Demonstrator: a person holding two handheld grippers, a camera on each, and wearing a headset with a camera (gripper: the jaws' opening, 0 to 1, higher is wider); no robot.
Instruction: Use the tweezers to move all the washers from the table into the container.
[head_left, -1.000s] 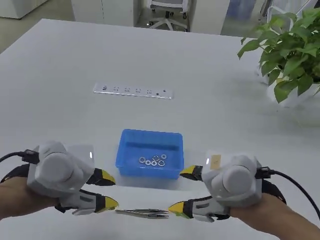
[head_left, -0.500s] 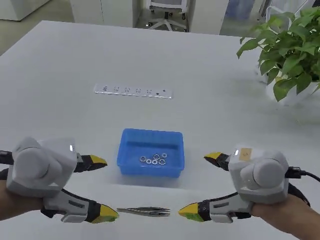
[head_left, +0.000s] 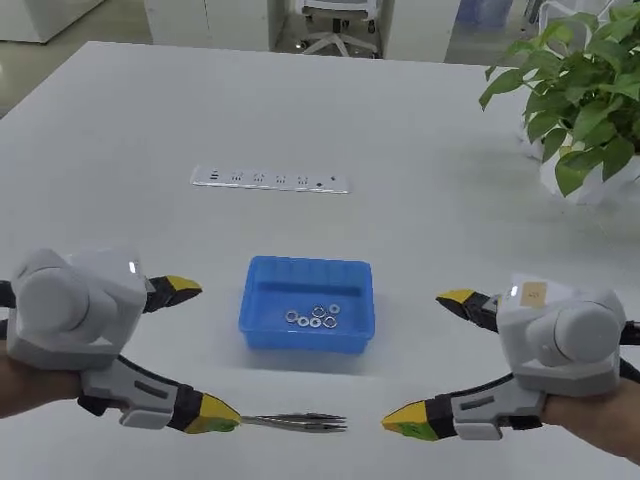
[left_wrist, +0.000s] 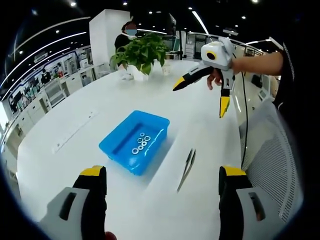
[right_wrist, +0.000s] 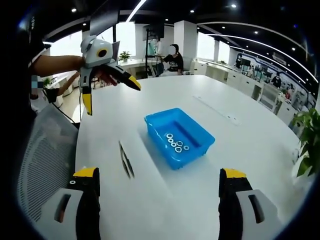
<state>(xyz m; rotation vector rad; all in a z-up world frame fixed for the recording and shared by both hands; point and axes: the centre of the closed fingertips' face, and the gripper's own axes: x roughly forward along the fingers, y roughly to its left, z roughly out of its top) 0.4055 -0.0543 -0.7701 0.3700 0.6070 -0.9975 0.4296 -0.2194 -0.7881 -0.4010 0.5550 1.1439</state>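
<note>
Left gripper (head_left: 207, 351) hangs left of the blue container (head_left: 300, 266), right gripper (head_left: 422, 360) right of it, both spread wide and empty, tweezers (head_left: 297, 422) on its near side.

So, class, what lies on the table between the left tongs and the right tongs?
The tweezers, flat on the table between left tongs and right tongs; the head view shows it.

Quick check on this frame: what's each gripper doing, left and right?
Left gripper: open, holding nothing.
Right gripper: open, holding nothing.
</note>
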